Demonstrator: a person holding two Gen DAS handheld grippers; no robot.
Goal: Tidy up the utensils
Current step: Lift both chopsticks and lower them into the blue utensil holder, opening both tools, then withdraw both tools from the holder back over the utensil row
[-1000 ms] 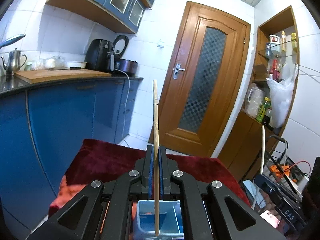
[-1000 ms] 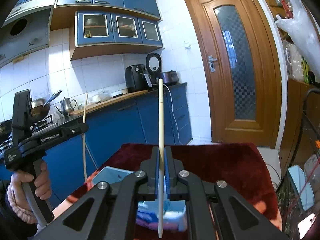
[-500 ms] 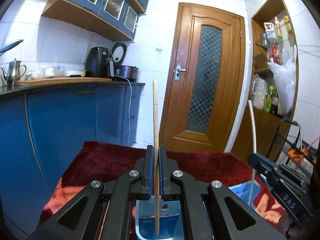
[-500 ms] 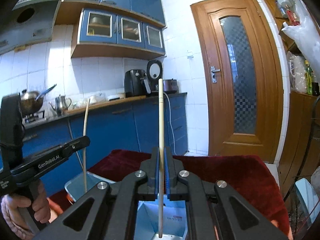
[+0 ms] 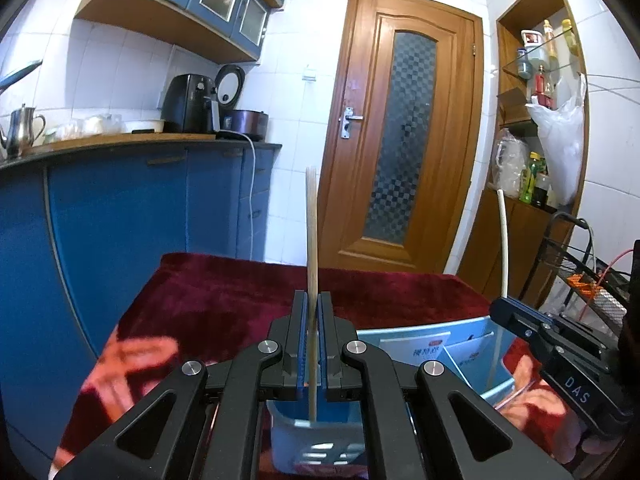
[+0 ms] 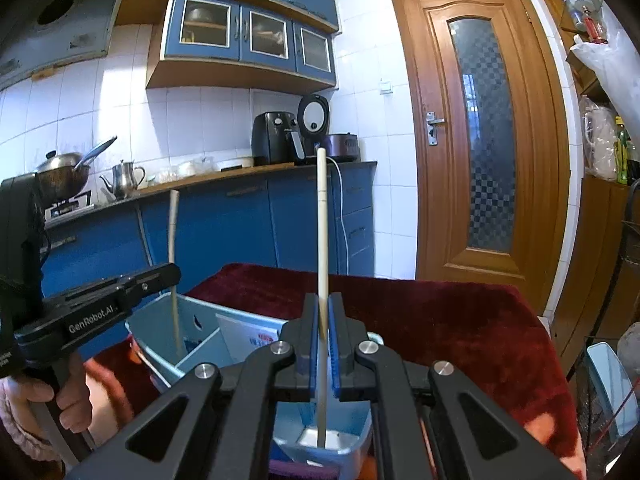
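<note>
Chopsticks, one in each gripper, stand upright over a light blue plastic organizer box (image 6: 160, 344) that sits on a surface draped in dark red velvet cloth (image 6: 440, 312). The box, the landmark here, is split by inner walls into compartments; a white printed card (image 6: 248, 330) leans inside against a divider.

The left gripper (image 5: 312, 344) has its fingers clenched on a bamboo chopstick (image 5: 311, 240), whose lower tip dips into the compartment at the box's left end. The right gripper (image 6: 324, 344) has its fingers clamped on a paler chopstick (image 6: 322, 220), whose tip reaches down inside the compartment at the box's right end.

A hand (image 6: 60, 400) with a pink knitted cuff holds the left gripper's handle, left of the box. Behind the box, blue kitchen cabinets (image 6: 240, 224) and a wooden door (image 6: 480, 140) fill the background.
</note>
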